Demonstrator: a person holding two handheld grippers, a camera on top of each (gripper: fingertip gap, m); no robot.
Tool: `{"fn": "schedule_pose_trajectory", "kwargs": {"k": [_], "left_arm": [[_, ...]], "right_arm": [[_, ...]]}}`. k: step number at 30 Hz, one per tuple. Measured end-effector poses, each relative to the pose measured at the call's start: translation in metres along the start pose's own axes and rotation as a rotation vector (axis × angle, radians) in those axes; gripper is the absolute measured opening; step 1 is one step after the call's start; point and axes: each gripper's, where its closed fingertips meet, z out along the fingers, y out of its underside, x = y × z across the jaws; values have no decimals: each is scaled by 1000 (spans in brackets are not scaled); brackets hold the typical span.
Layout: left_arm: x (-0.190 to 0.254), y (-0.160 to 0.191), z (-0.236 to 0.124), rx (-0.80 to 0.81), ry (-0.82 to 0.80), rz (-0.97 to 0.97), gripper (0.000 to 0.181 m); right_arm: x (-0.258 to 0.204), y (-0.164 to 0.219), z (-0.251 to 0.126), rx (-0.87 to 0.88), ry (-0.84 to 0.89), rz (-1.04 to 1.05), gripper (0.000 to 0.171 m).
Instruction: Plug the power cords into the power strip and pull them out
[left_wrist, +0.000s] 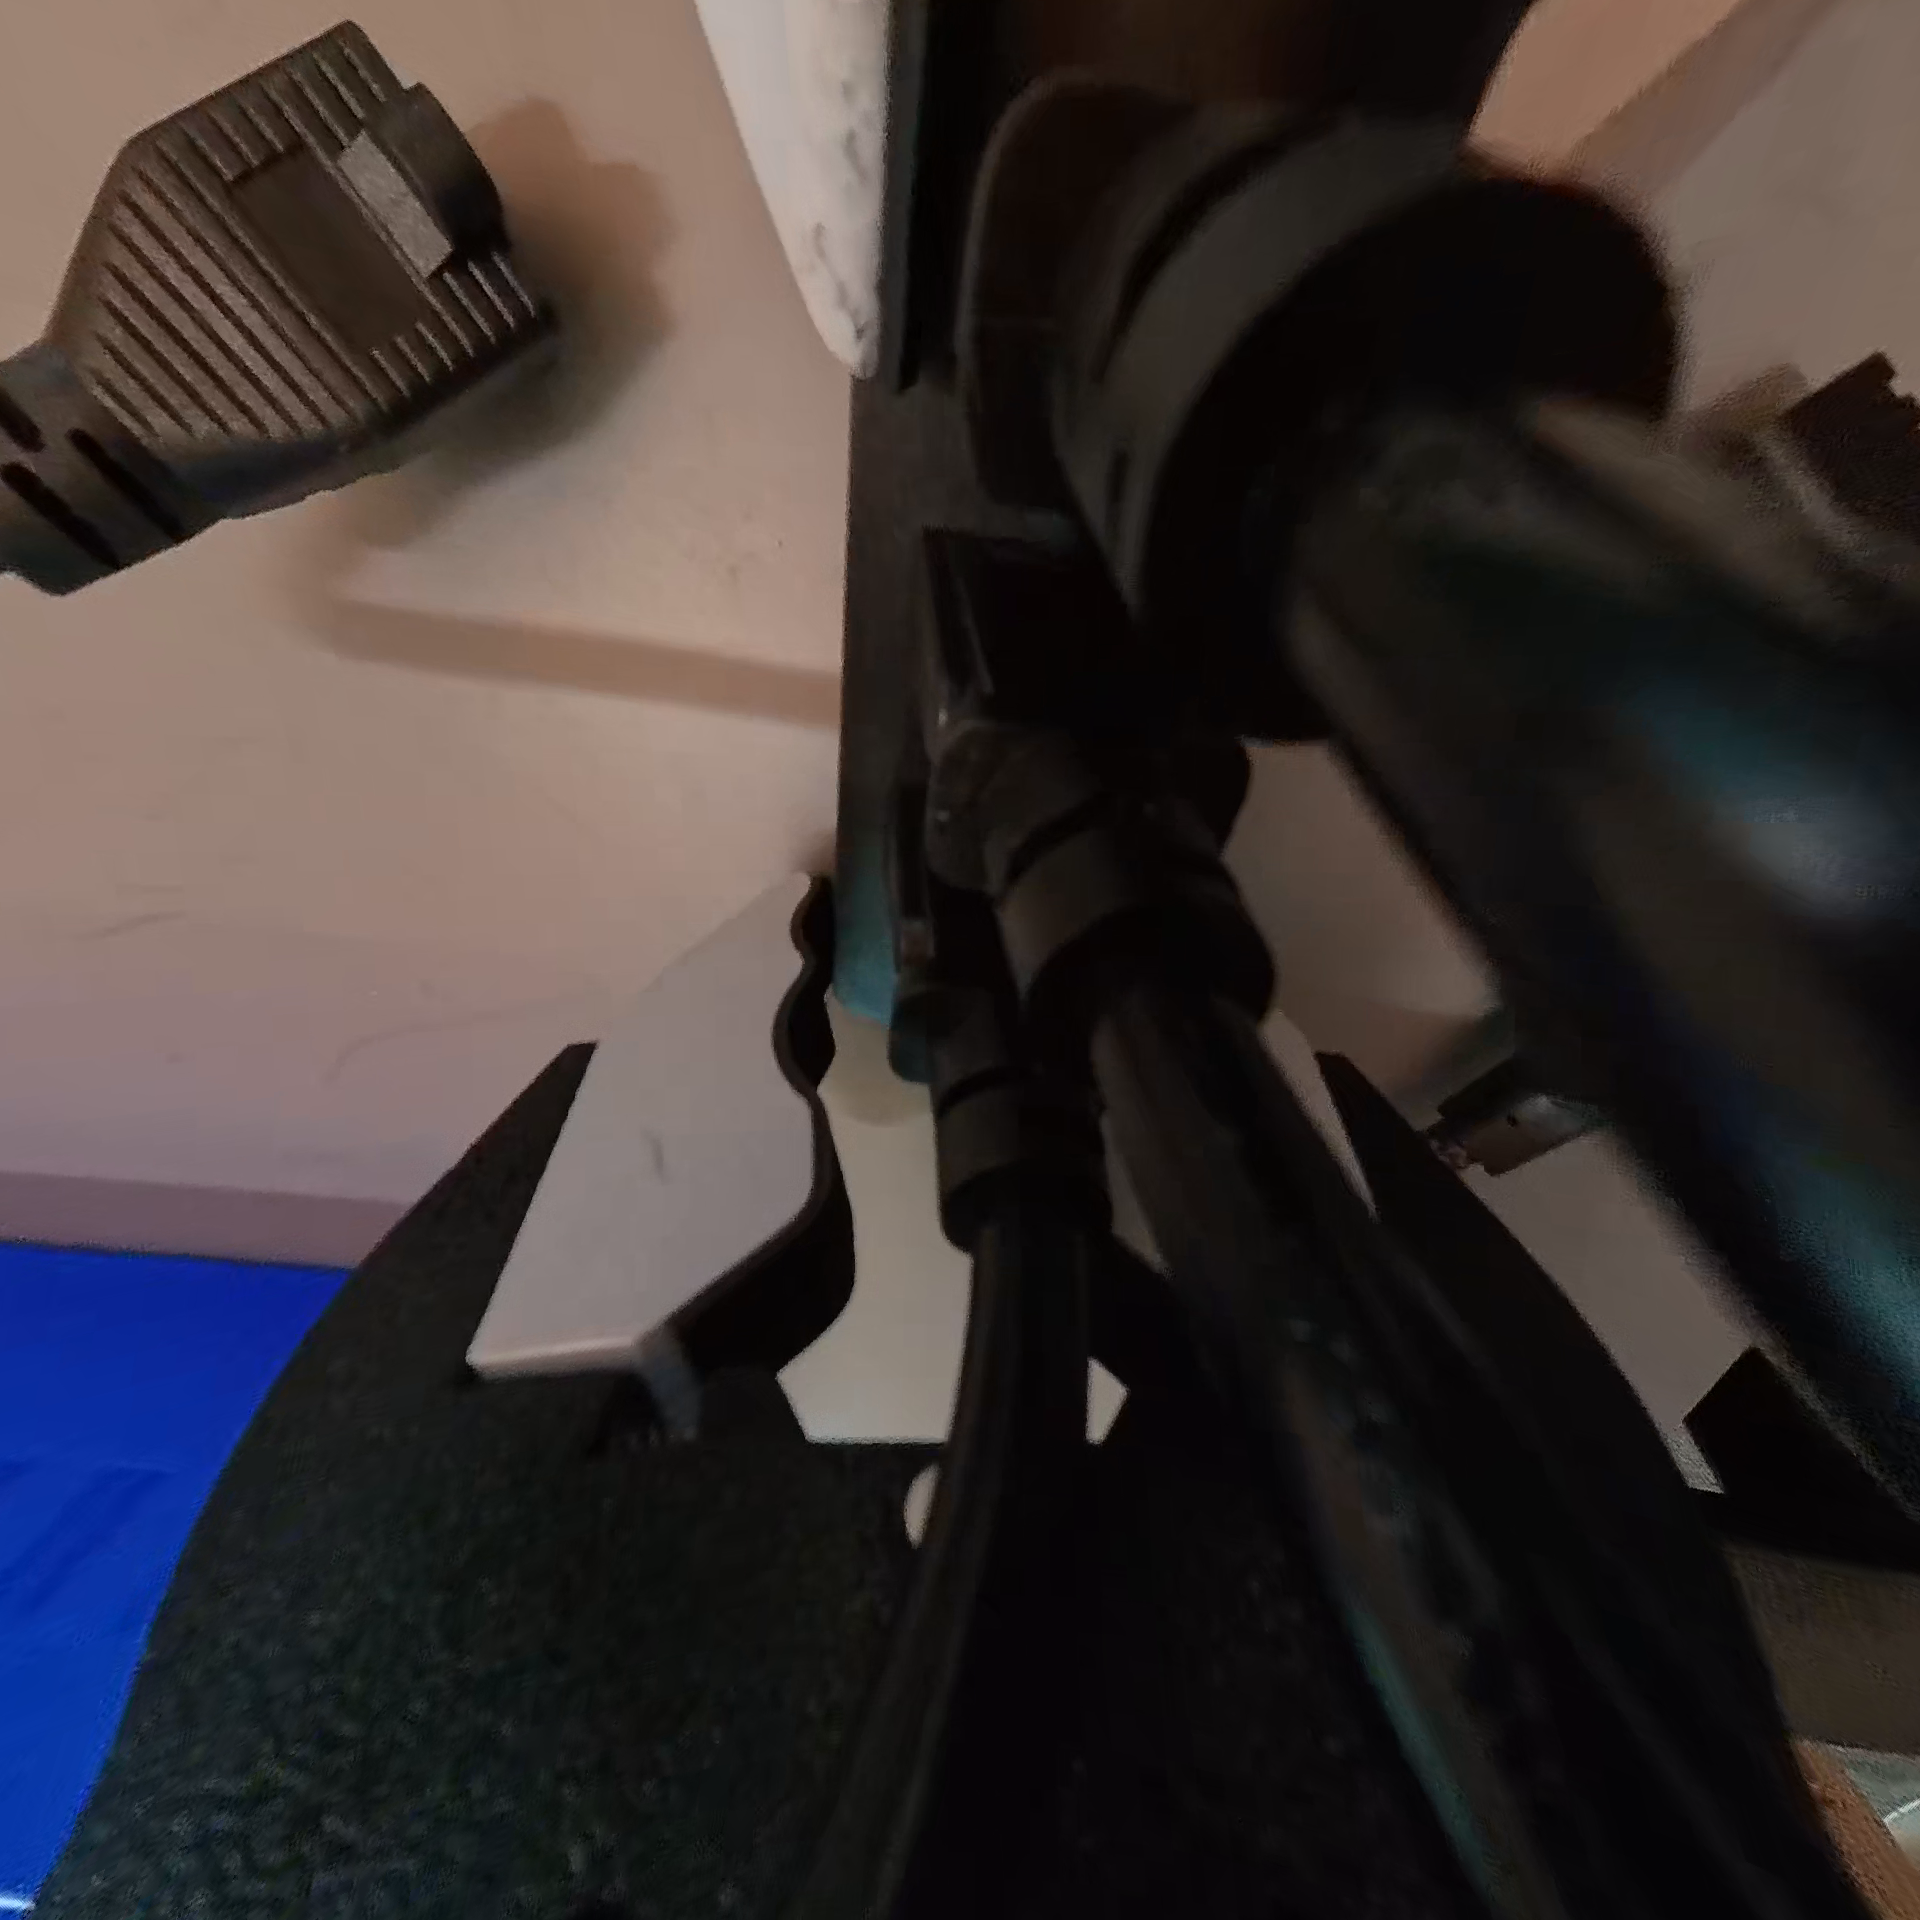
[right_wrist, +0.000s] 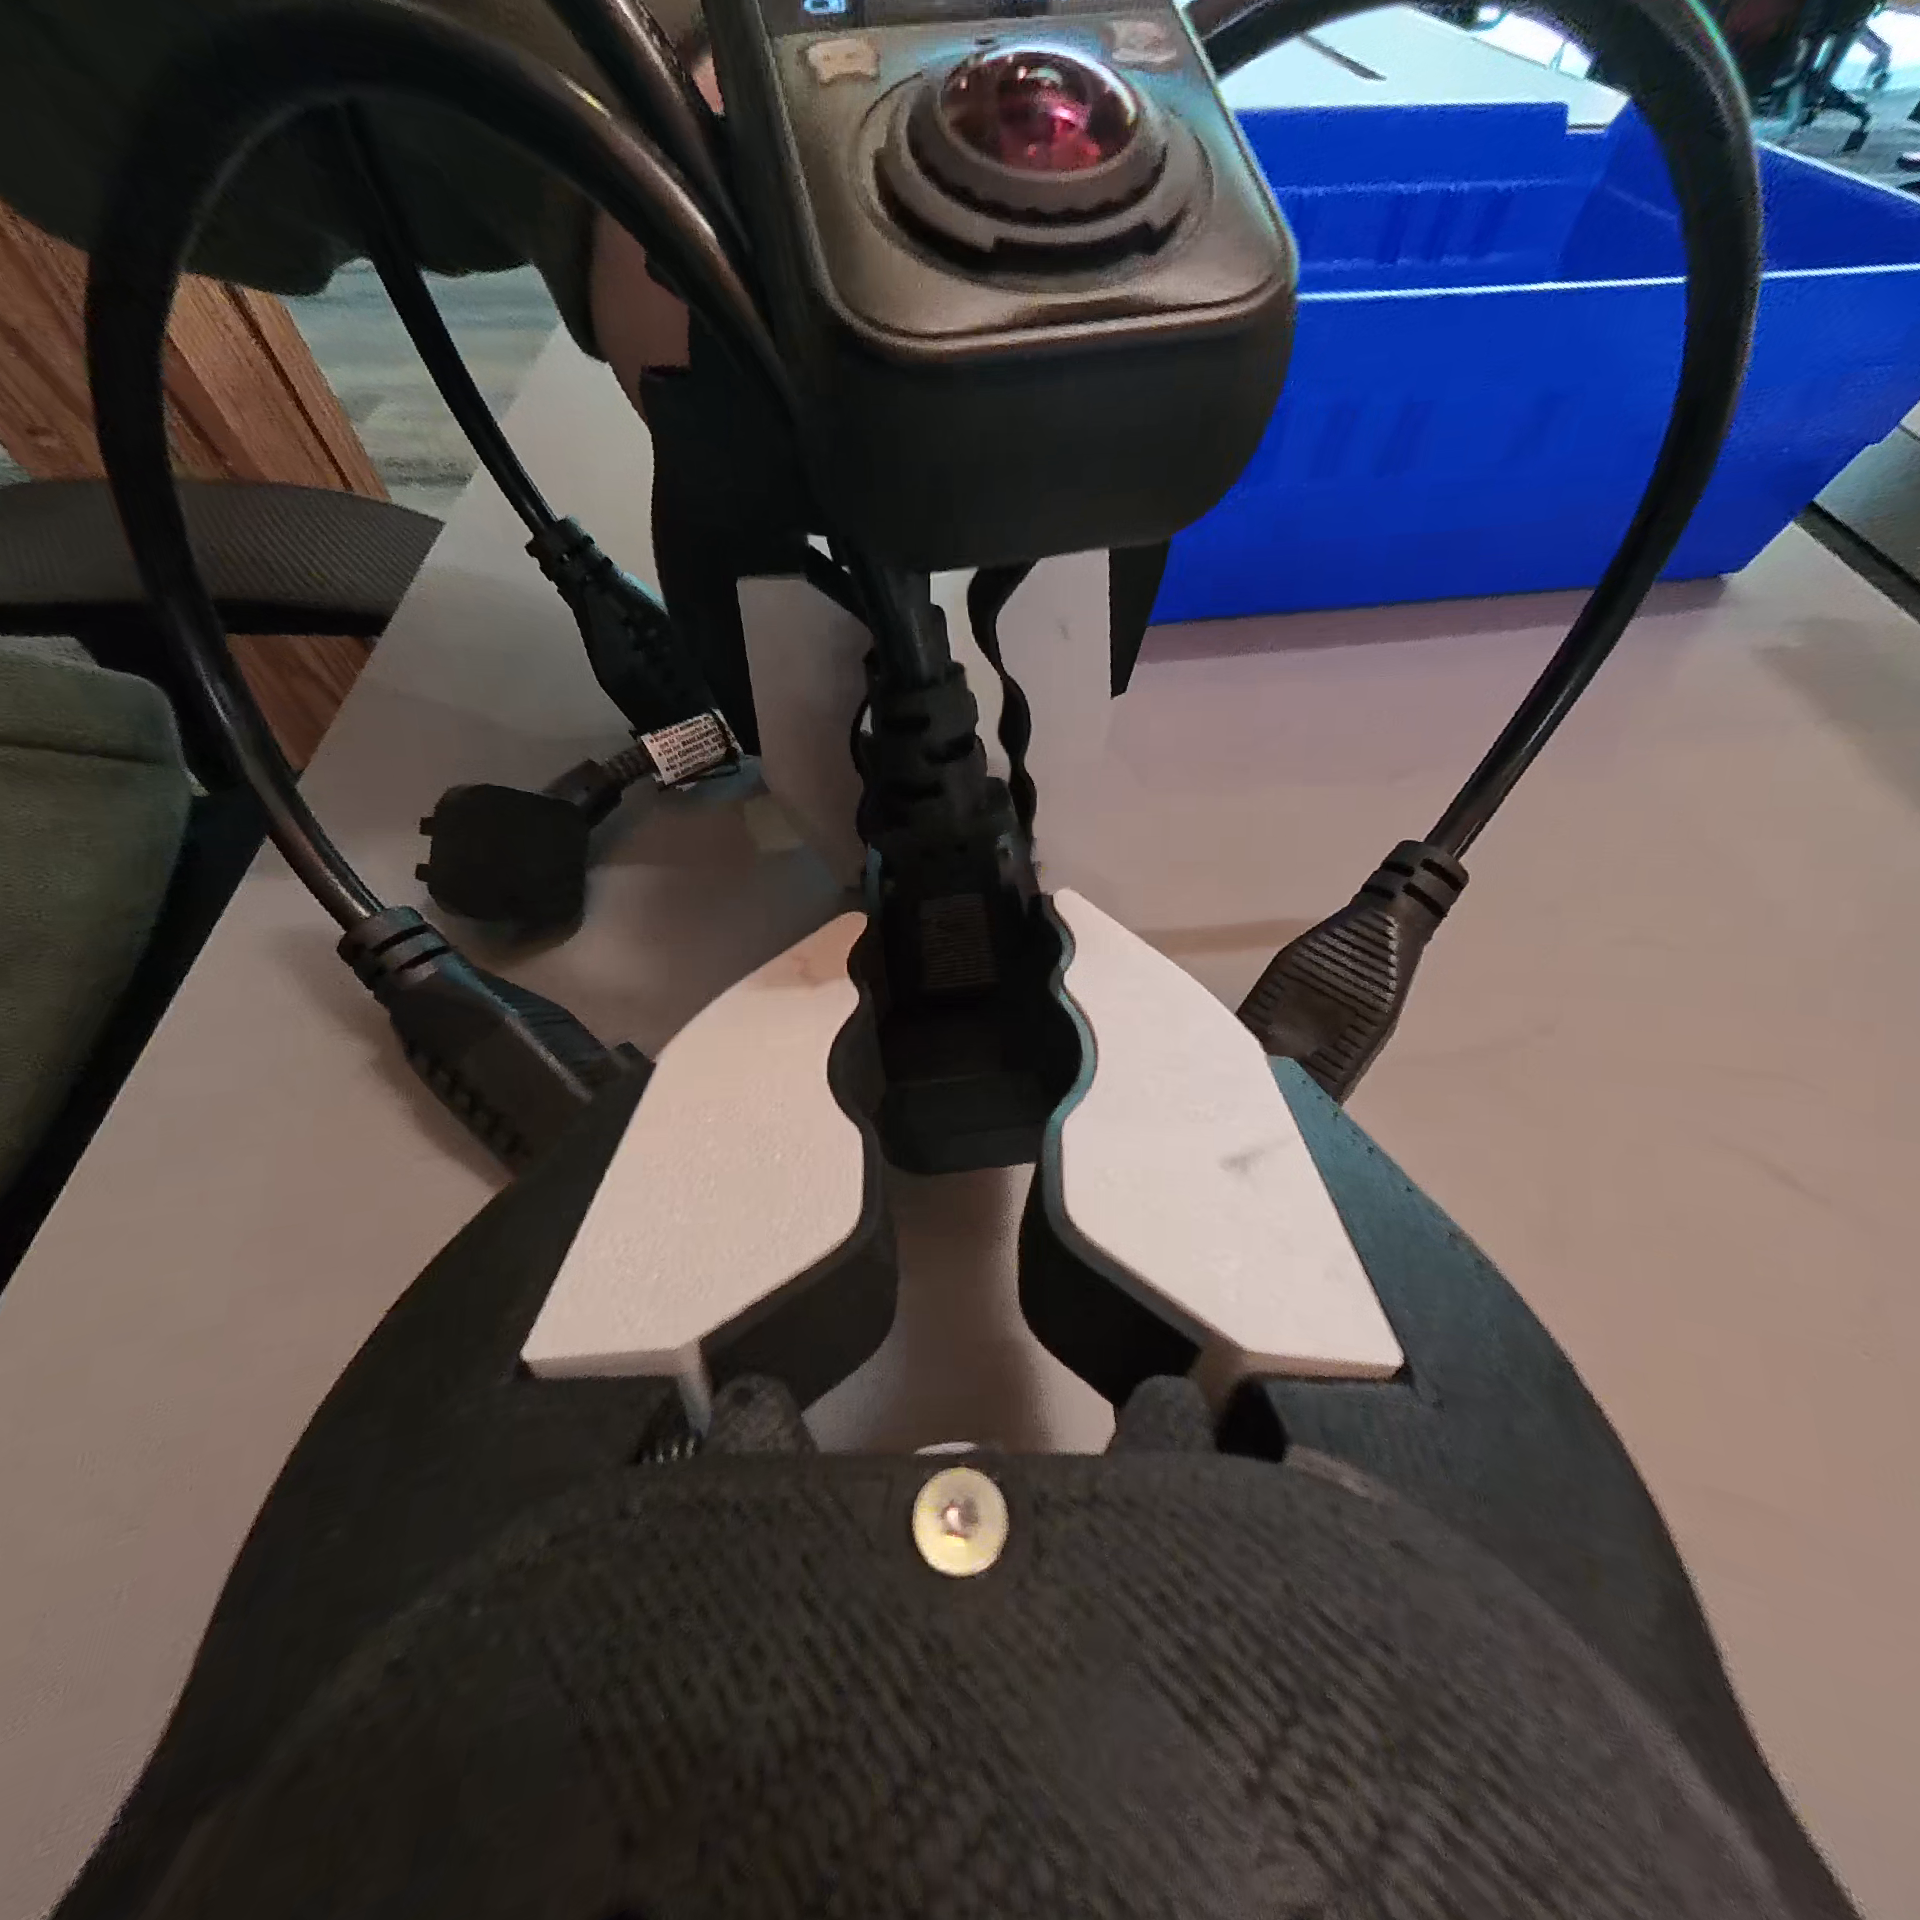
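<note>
Right gripper (right_wrist: 961, 1023) clamped on one black plug (right_wrist: 956, 997), held over the pale table (right_wrist: 1558, 1039). The plug's cord rises toward the left gripper (right_wrist: 1023, 665) opposite, camera facing. Left wrist view is dark and blurred: a cord (left_wrist: 1049, 1091) runs between that gripper's fingers, grip not readable. Plugs on the table counted: three loose — one left (right_wrist: 468, 1039), one right (right_wrist: 1340, 966), one flat-faced (right_wrist: 509, 852) farther back. One blue bin (right_wrist: 1507, 343) at the far right edge. Open tabletop to the right; table edge close on the left.
</note>
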Motion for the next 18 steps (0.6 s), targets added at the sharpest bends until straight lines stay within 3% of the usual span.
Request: {"fn": "schedule_pose_trajectory", "kwargs": {"k": [18], "left_arm": [[-1,0,0,40,-1,-4,43]], "right_arm": [[0,-11,2,60,-4,50,24]]}}
